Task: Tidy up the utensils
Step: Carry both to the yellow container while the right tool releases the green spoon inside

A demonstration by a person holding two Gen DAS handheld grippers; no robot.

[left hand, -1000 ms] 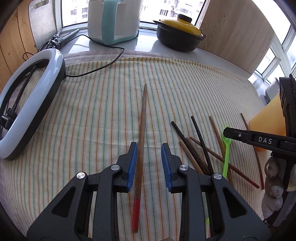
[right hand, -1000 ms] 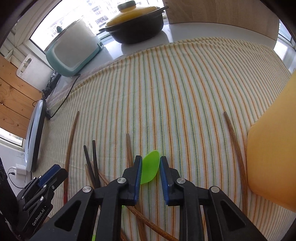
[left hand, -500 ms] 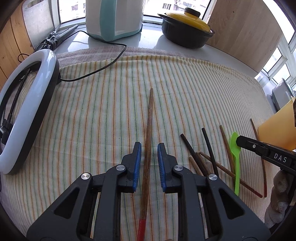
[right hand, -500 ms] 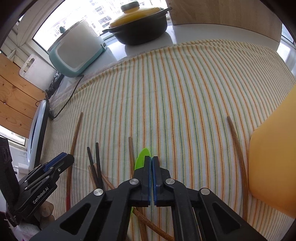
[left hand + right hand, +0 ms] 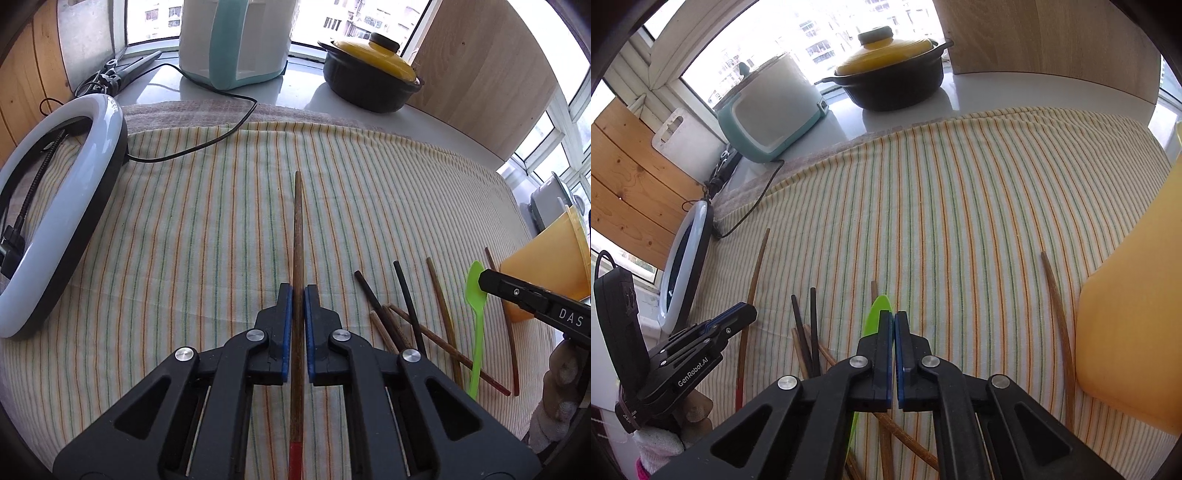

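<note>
Left claw (image 5: 298,295) clamped mid-shaft on the red-tipped wooden chopstick (image 5: 297,236) over the striped cloth (image 5: 184,240), right claw (image 5: 894,325) pinching the green plastic spoon (image 5: 874,314); both light, stiff, prone to pivot.

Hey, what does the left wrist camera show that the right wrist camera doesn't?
Only the left wrist view shows the left tongs closed on the red-tipped wooden chopstick from straight behind, and the whole green spoon.

Only the right wrist view shows the right tongs shut, with the spoon's bowl just beyond their tips, and the white cutting board.

Both show the striped cloth, loose chopsticks, orange container, yellow-lidded pot and ring light.
</note>
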